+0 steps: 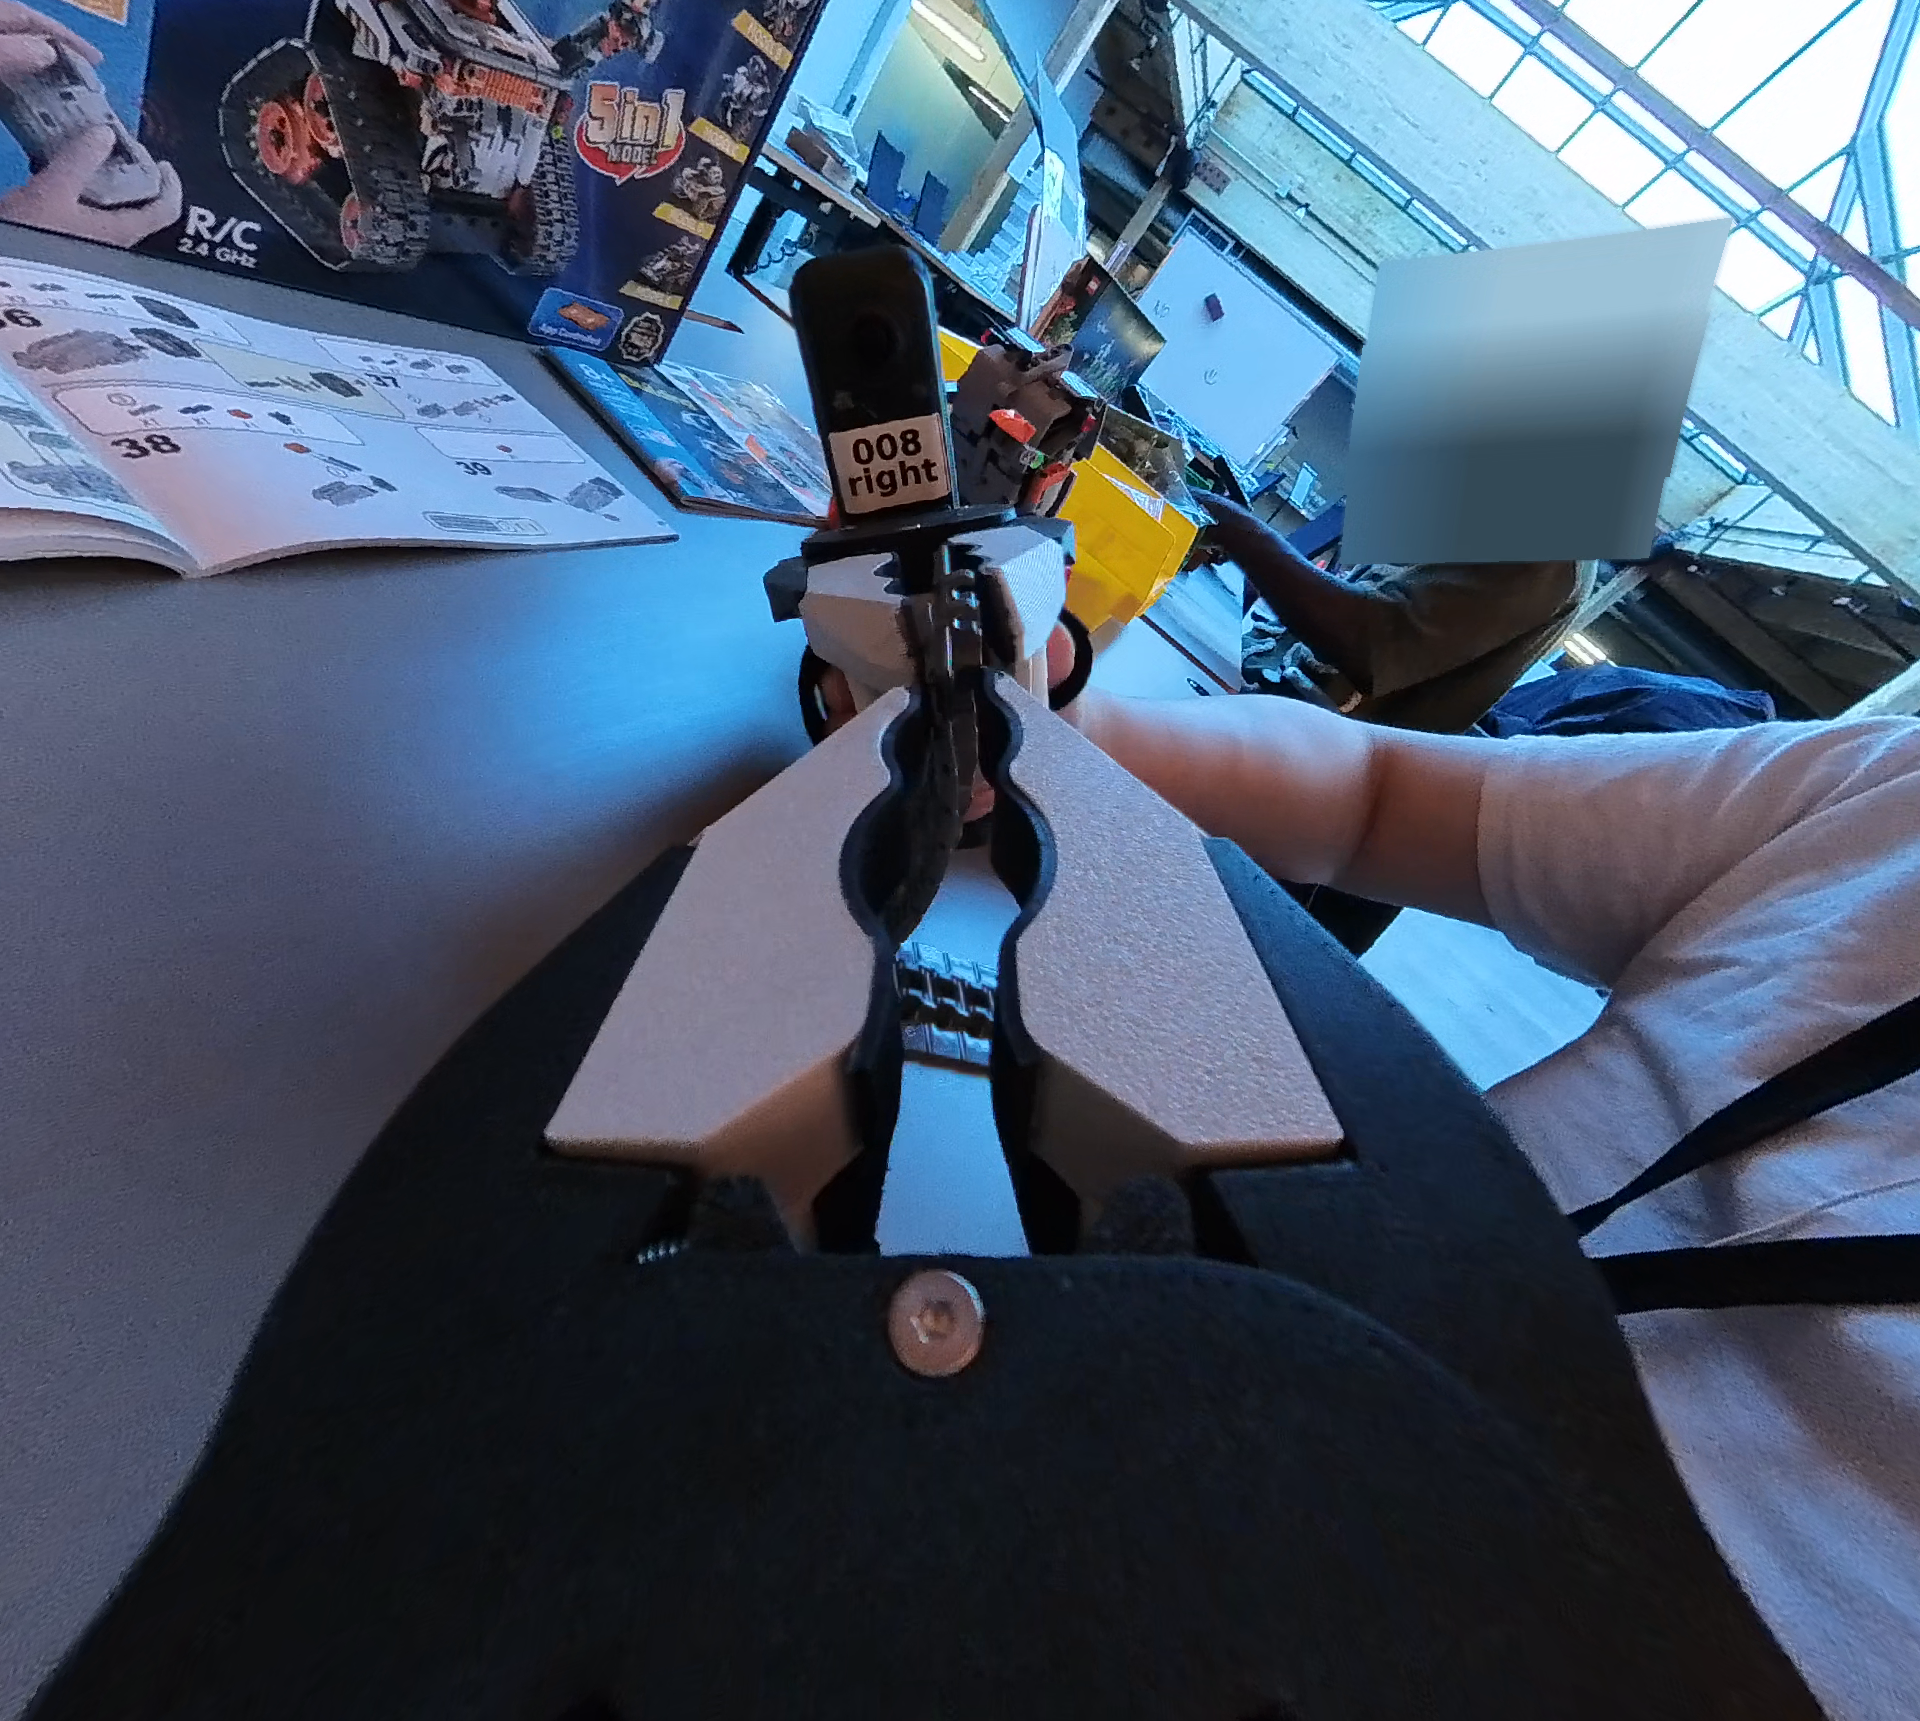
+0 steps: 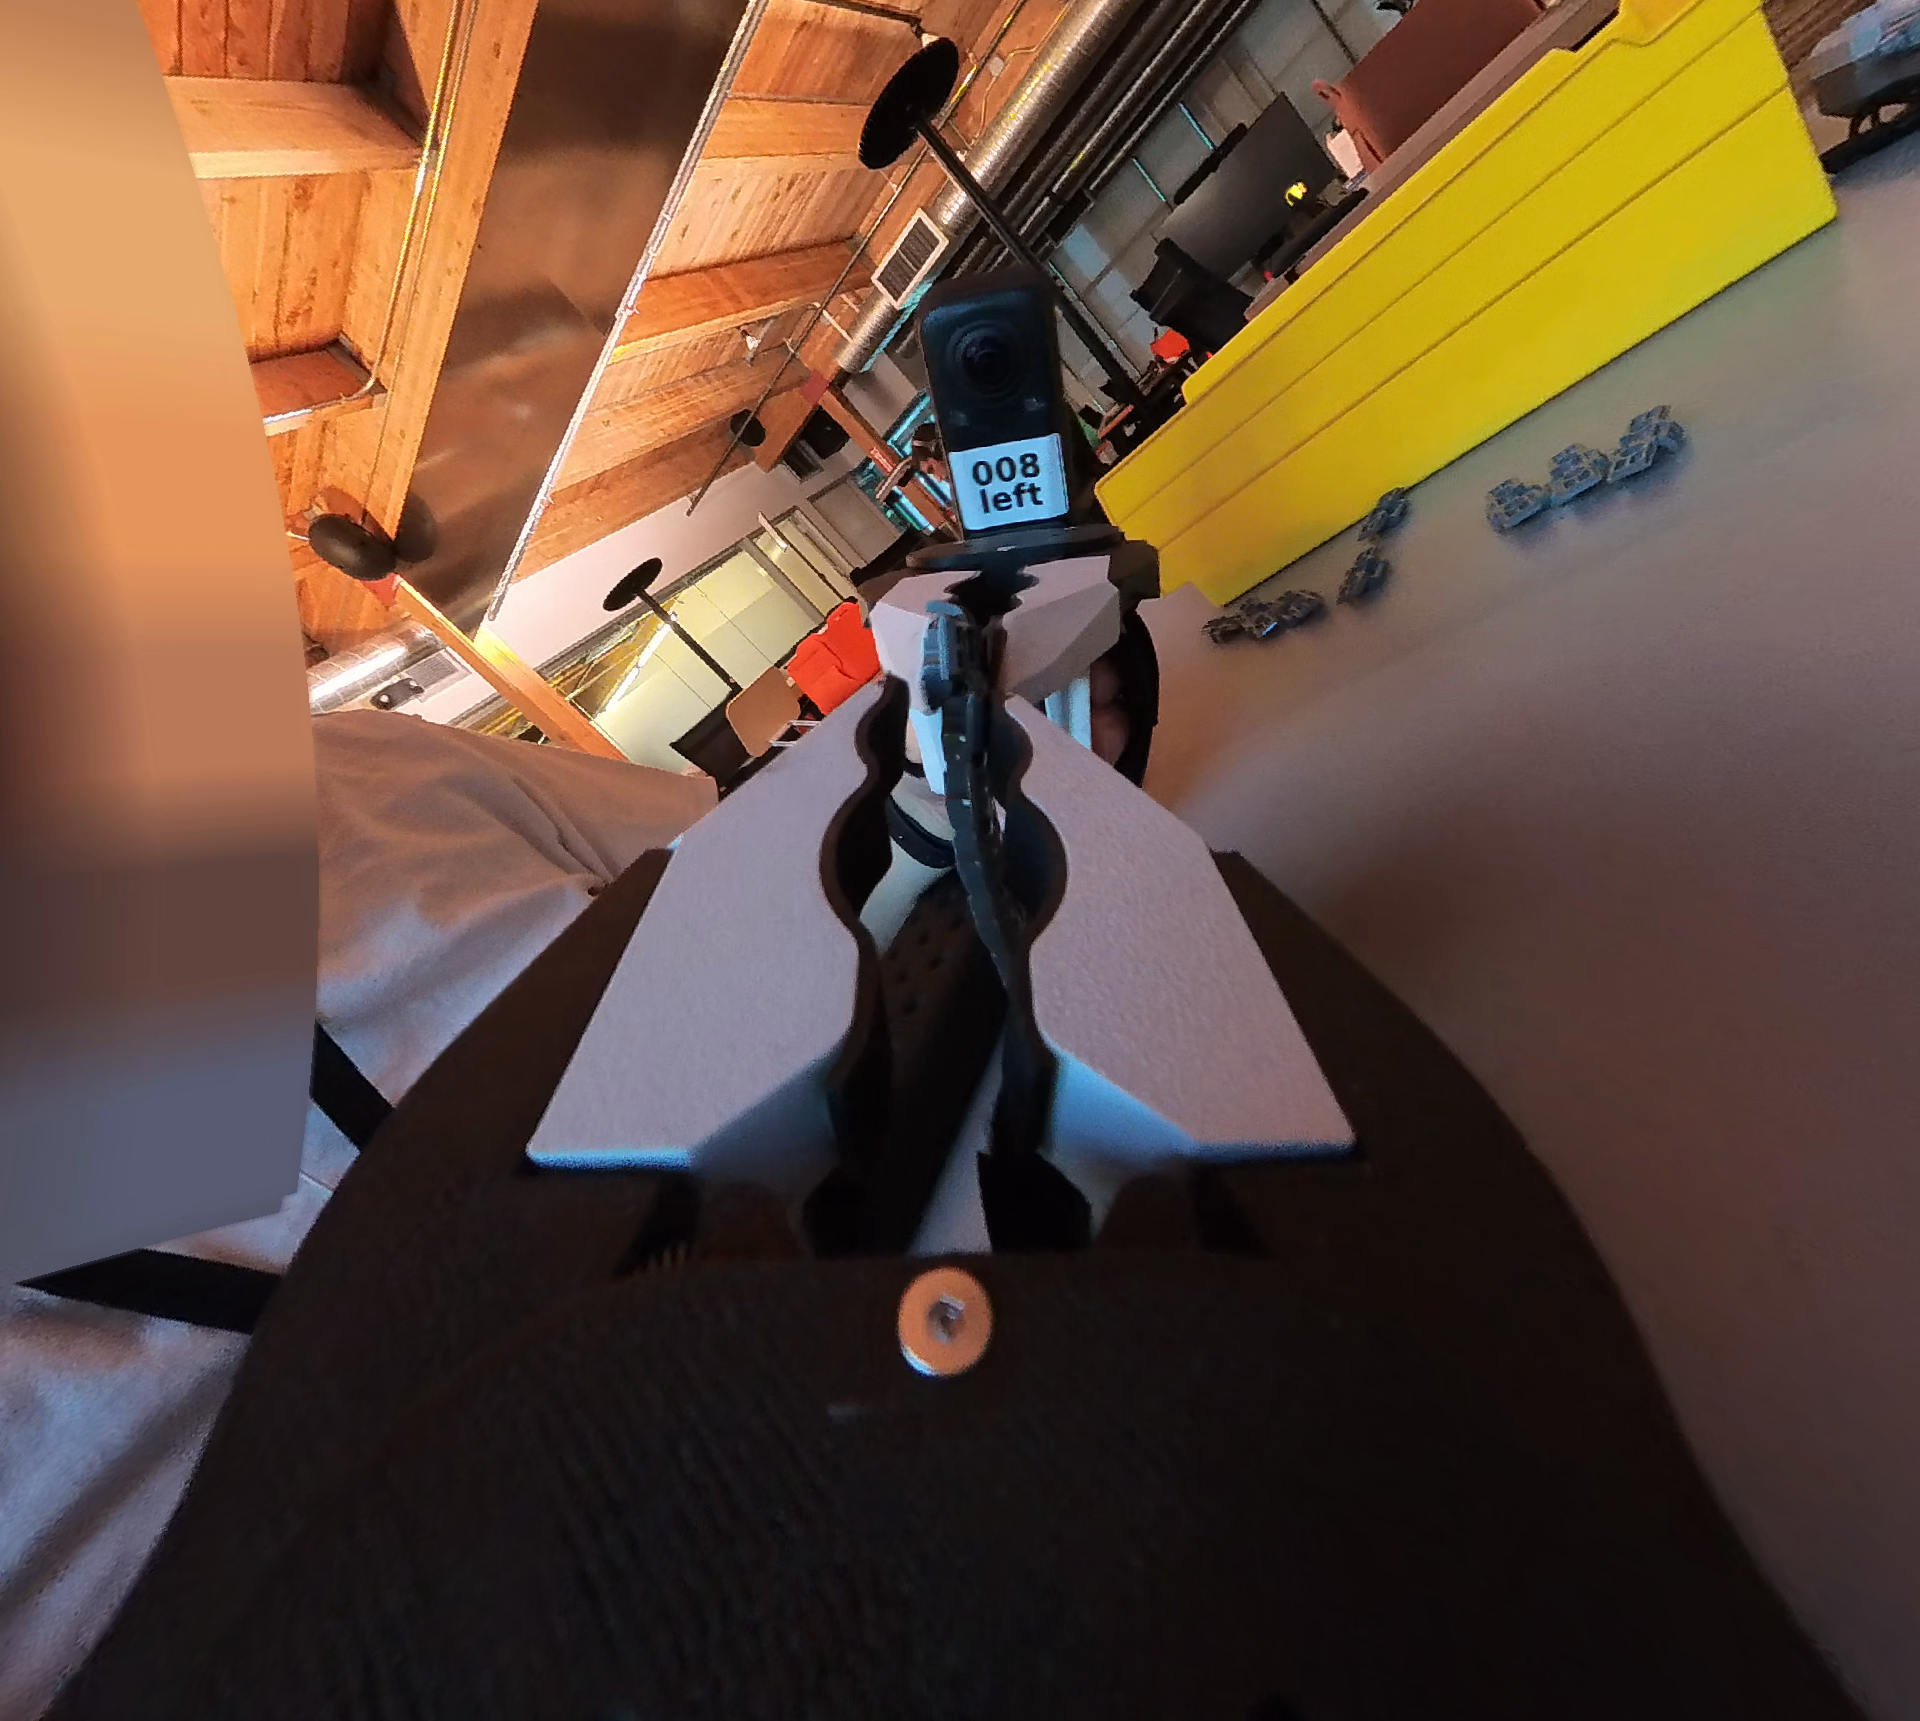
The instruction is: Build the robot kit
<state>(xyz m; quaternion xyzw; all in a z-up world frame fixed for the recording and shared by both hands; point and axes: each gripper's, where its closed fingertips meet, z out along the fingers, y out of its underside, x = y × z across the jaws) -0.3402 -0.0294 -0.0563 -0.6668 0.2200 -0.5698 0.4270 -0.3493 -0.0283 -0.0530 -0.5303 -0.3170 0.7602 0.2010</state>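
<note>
My two grippers face each other tip to tip above a grey table [image 1: 312, 788]. A black linked toy track strip [image 1: 935, 798] runs between them. My left gripper [image 1: 940, 715] is shut on one end of the strip. My right gripper [image 1: 951, 622], with a black camera on top, faces it and grips the other end. In the right wrist view my right gripper [image 2: 961, 715] is shut on the same strip [image 2: 982, 840], which twists along between its fingers. The left gripper [image 2: 966, 632] shows just beyond, holding the far end. A hand is partly seen behind each gripper.
A blue robot kit box [image 1: 468, 61] stands at the table's back left, with an open instruction booklet [image 1: 312, 424] in front. A yellow bin [image 2: 1455, 321] and several loose grey track links [image 2: 1558, 476] lie to the right. A part-built model [image 1: 1018, 414] and a seated person [image 1: 1455, 632] are behind.
</note>
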